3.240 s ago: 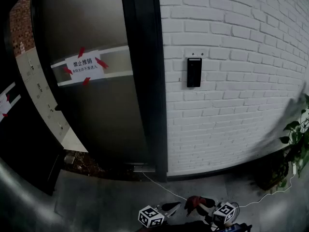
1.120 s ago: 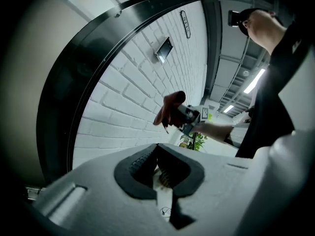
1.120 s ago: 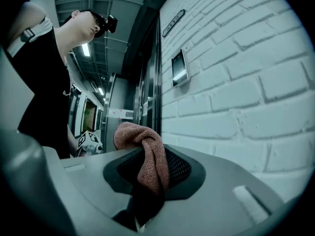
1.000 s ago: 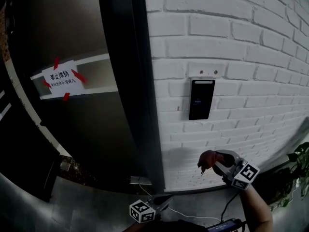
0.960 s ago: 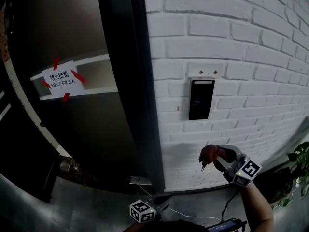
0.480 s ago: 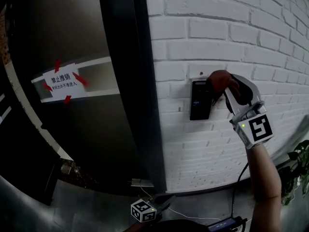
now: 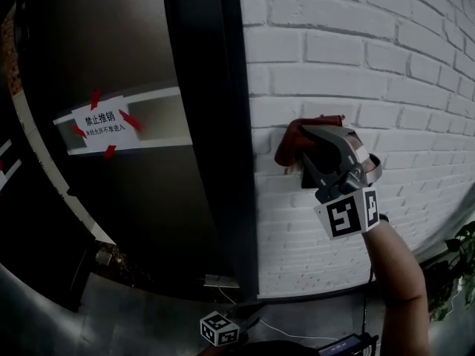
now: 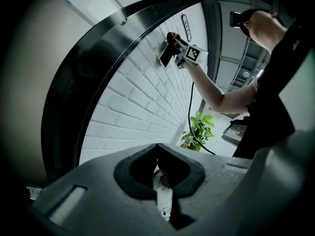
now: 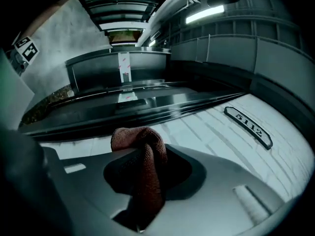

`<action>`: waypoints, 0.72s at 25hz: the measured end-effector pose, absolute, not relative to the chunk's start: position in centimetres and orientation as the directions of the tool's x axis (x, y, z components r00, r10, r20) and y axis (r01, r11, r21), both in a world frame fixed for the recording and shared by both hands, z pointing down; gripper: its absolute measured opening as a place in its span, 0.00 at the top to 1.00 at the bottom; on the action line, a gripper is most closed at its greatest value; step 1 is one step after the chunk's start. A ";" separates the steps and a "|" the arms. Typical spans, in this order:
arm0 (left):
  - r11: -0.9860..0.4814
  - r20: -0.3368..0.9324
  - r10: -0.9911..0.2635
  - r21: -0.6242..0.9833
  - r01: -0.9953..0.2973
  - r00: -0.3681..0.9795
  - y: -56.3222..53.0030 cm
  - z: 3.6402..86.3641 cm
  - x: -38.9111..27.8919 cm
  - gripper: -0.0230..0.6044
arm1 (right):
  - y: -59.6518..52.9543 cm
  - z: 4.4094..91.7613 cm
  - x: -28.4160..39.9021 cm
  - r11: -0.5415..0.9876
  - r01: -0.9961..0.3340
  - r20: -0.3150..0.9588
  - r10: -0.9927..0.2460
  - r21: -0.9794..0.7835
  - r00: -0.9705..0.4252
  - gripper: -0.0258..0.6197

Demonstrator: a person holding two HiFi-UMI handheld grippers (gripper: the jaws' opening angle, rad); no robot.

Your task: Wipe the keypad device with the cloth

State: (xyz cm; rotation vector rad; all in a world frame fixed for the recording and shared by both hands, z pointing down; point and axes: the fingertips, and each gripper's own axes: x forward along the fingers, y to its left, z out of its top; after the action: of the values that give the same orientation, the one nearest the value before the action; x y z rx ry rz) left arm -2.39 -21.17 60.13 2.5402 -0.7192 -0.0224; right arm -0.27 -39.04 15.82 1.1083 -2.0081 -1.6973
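Observation:
The keypad device [image 8: 165,58] is a dark slab on the white brick wall [image 7: 415,87]. In the head view it is almost wholly hidden behind my right gripper [image 7: 306,141]. That gripper is shut on a dark red cloth [image 7: 288,145] and holds it against the device's upper left. In the right gripper view the cloth [image 9: 143,163] bunches up between the jaws. My left gripper [image 7: 249,319] hangs low at the frame's bottom; its jaws [image 8: 158,149] are shut with nothing between them.
A dark door frame [image 7: 211,162] runs just left of the device. Beyond it a glass door carries a paper notice [image 7: 104,123] held by red tape. A door number plate [image 9: 248,127] sits on the wall. A potted plant [image 7: 462,247] stands low at the right, and a cable [image 8: 189,112] hangs from my right arm.
My right gripper has risen with the cloth from low by the wall up to the keypad, then shifted left across its top. The left gripper has stayed low.

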 end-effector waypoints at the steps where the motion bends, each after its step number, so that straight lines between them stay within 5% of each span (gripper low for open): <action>1: -0.737 0.118 -0.494 0.470 -0.486 0.862 -21.1 60.2 -2.4 0.96 | -38.8 16.7 -0.7 0.030 -0.340 -0.226 -0.692 0.940 -0.685 0.83; 6: -0.746 0.126 -0.472 0.470 -0.472 0.872 -21.3 60.4 -1.7 0.96 | -38.6 20.7 0.0 0.074 -0.229 -0.119 -0.679 0.971 -0.724 0.83; 18: -0.772 0.121 -0.420 0.473 -0.424 0.899 -21.3 60.5 0.5 0.96 | -39.8 16.2 6.4 0.122 -0.474 -0.239 -0.739 0.872 -0.630 0.83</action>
State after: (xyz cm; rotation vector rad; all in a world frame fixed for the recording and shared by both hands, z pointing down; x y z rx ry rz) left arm 0.55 -21.35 60.46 2.5604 -0.6099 0.0113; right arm 6.37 -39.77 16.23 1.1960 -2.1475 -1.5128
